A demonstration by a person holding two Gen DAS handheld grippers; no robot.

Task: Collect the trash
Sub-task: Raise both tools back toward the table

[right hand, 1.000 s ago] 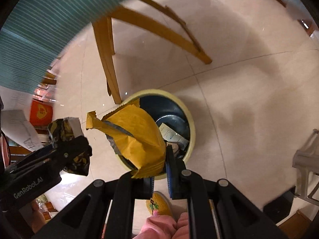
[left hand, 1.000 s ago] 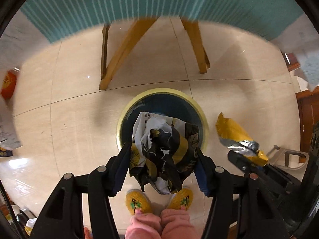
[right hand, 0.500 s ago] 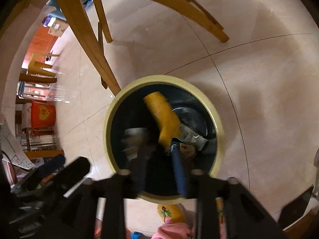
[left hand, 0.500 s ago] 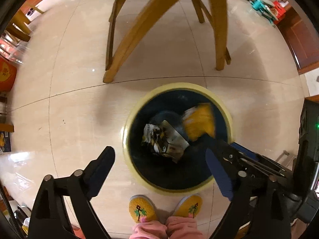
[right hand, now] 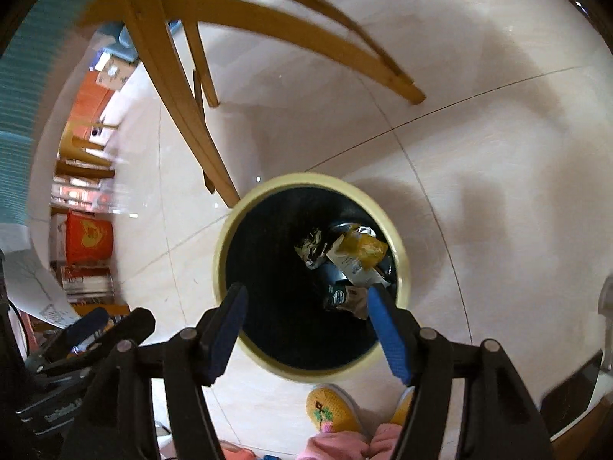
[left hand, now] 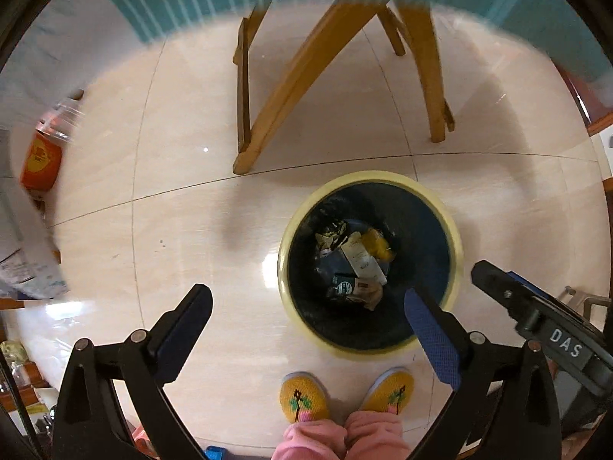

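The jaws of both the left gripper (left hand: 306, 306) and the right gripper (right hand: 302, 306) are opening with nothing between them; the yellow wrapper (right hand: 364, 249) and crumpled wrapper (right hand: 312, 253) are seen lying inside the bin (right hand: 230, 230) below.

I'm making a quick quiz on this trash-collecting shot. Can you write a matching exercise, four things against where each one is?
Things:
1. yellow wrapper
2. trash bin
3. yellow slippers
4. orange box

Places:
A. at the bottom edge of both views, just below the bin
B. on the tiled floor, near the wooden chair legs
C. inside the bin, among the other litter
D. far left of the right wrist view, off by the wall

Pairs: 1-C, 2-B, 3-A, 4-D
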